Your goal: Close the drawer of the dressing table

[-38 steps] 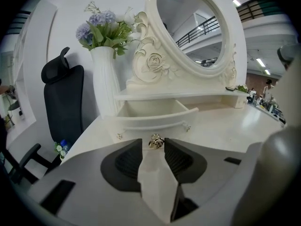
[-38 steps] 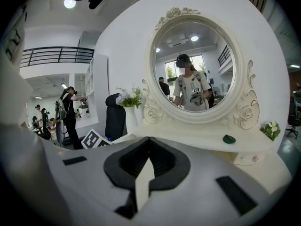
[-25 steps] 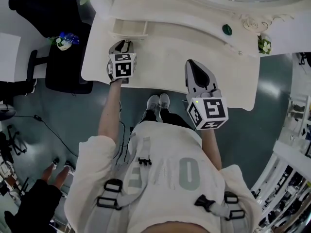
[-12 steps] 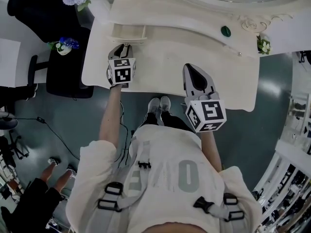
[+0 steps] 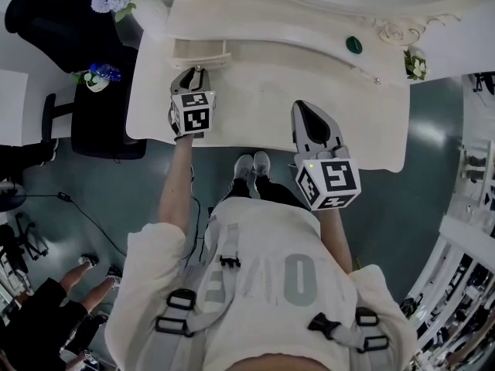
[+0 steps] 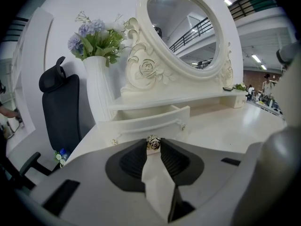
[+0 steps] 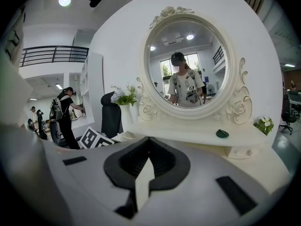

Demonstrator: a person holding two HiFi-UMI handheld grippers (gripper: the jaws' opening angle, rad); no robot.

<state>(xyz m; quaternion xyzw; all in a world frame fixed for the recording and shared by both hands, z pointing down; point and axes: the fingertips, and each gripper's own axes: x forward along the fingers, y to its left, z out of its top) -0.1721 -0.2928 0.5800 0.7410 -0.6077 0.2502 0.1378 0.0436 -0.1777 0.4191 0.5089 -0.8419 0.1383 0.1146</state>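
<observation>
The white dressing table has a small drawer standing open at its back left, under the mirror shelf. In the left gripper view the drawer lies just ahead, its pale front facing me. My left gripper hovers right before that front, its tips shut on a small gold ring-like piece. My right gripper is held above the table's front middle, apart from the drawer. In the right gripper view its jaws meet with nothing between them.
A white vase of flowers stands left of the round mirror. A green oval object and a small flower pot sit on the shelf at right. A black chair is beside the table's left end. Another person stands at lower left.
</observation>
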